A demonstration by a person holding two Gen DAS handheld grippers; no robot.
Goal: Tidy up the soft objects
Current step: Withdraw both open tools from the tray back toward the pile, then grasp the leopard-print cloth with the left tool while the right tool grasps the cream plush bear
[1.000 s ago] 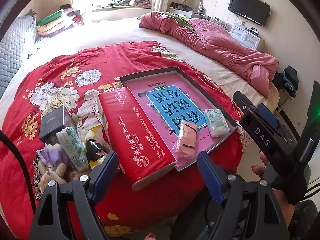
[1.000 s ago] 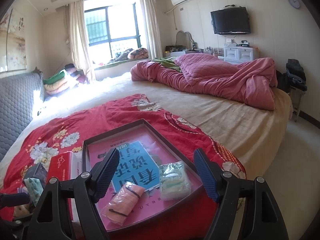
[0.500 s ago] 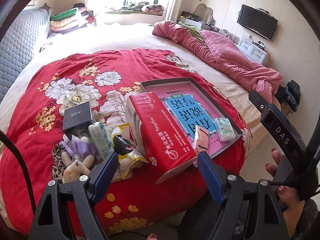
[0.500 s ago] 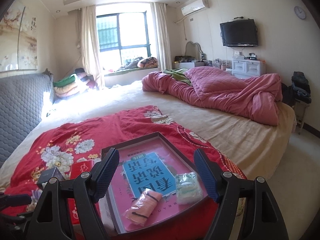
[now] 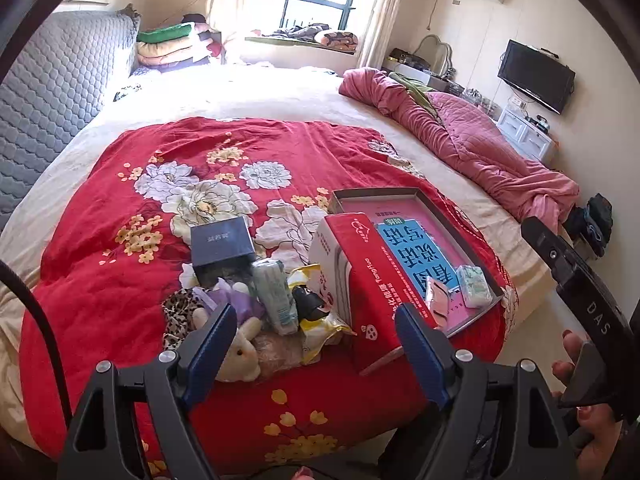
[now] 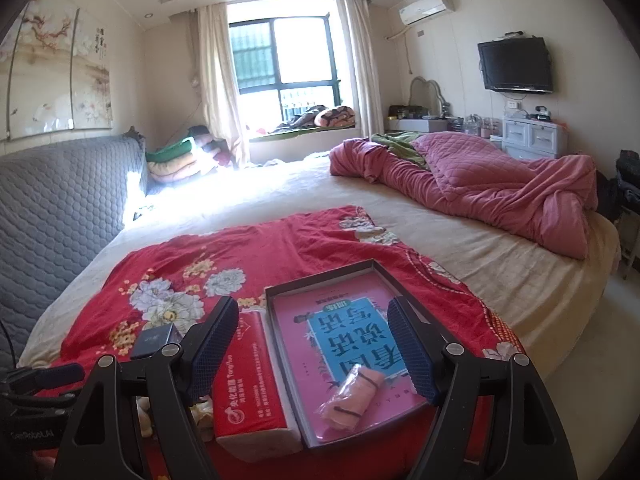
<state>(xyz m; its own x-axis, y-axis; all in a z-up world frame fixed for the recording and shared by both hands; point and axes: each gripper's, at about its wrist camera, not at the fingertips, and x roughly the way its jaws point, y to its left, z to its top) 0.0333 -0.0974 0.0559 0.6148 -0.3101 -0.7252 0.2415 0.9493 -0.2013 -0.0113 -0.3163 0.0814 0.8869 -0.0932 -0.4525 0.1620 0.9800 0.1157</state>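
Note:
A pile of small soft things lies on the red floral bedspread: a cream plush toy, a purple item, a green-white tissue pack and a yellow-white packet. A red tissue pack leans beside a dark tray with a pink and blue lining; it holds a pink wrapped roll and a small green-white pack. My left gripper is open and empty, above the bed's front edge near the pile. My right gripper is open and empty, over the tray.
A dark blue box sits behind the pile. A crumpled pink quilt lies at the far right of the bed. A grey padded headboard is at left. The floor lies to the right of the bed.
Both grippers have drawn back and up from the bed, and the left view has swung left, so the pile now sits between its fingers. Nothing on the bed has moved.

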